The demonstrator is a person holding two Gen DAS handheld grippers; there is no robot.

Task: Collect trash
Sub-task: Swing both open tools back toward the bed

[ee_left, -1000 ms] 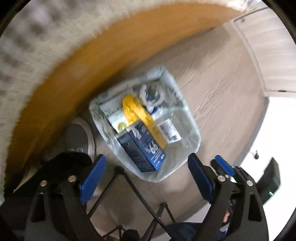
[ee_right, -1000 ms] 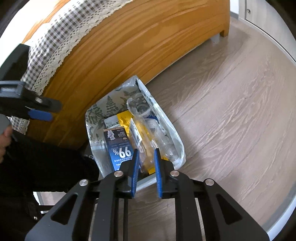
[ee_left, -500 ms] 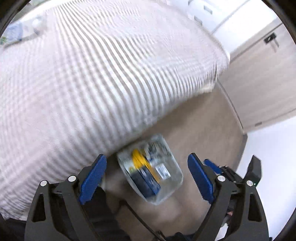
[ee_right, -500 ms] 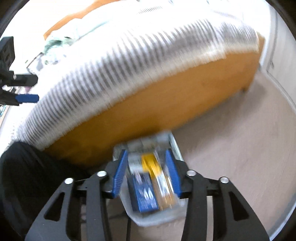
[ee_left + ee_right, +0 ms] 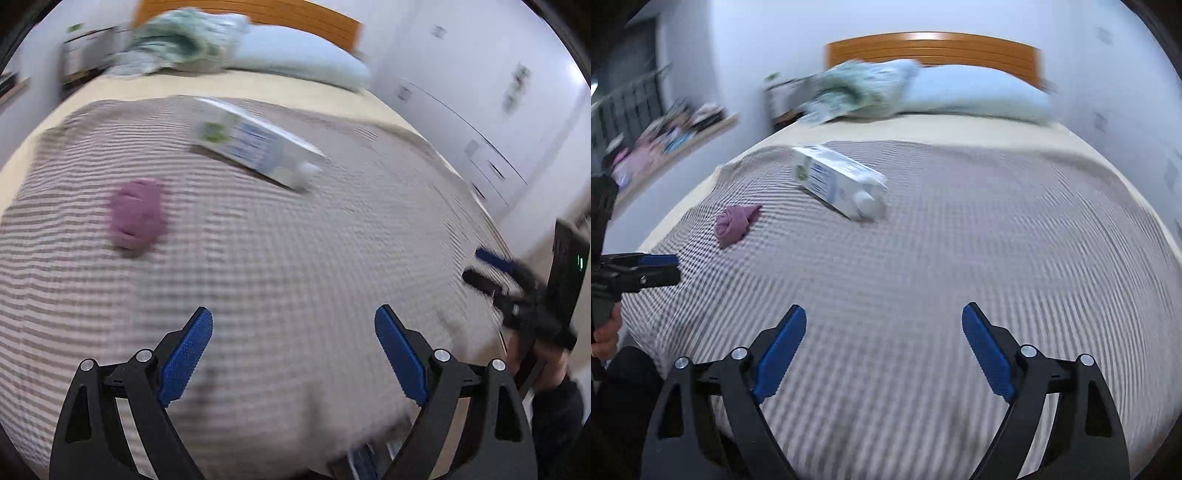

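Carton (image 5: 839, 181), white with blue and green print and a round cap, lies on its side on the checked bedspread (image 5: 923, 266), toward the head of the bed; appears to be the next trash item. A rolled purple cloth (image 5: 735, 223) sits apart from it nearer the bed's left edge; trash or laundry, cannot tell. Right gripper (image 5: 884, 343): jaws have just been opening, now spread wide, nothing between them, well short of the carton. Left gripper (image 5: 293, 347): likewise spread and empty, over the near part of the bedspread. Risks, as judged: the carton lies diagonal to both grippers, so a closure across its long axis could skid it over the soft cover or pinch only a corner; pressing it into the mattress could tip it; if liquid remains and the cap is loose, a tilted lift may spill. Grabbing the cloth by mistake is possible. Visibility: both views motion-blurred, carton print unreadable; the trash bag is in neither view; pillows (image 5: 975, 98) and headboard (image 5: 934, 46) smeared; shelf clutter at left indistinct.
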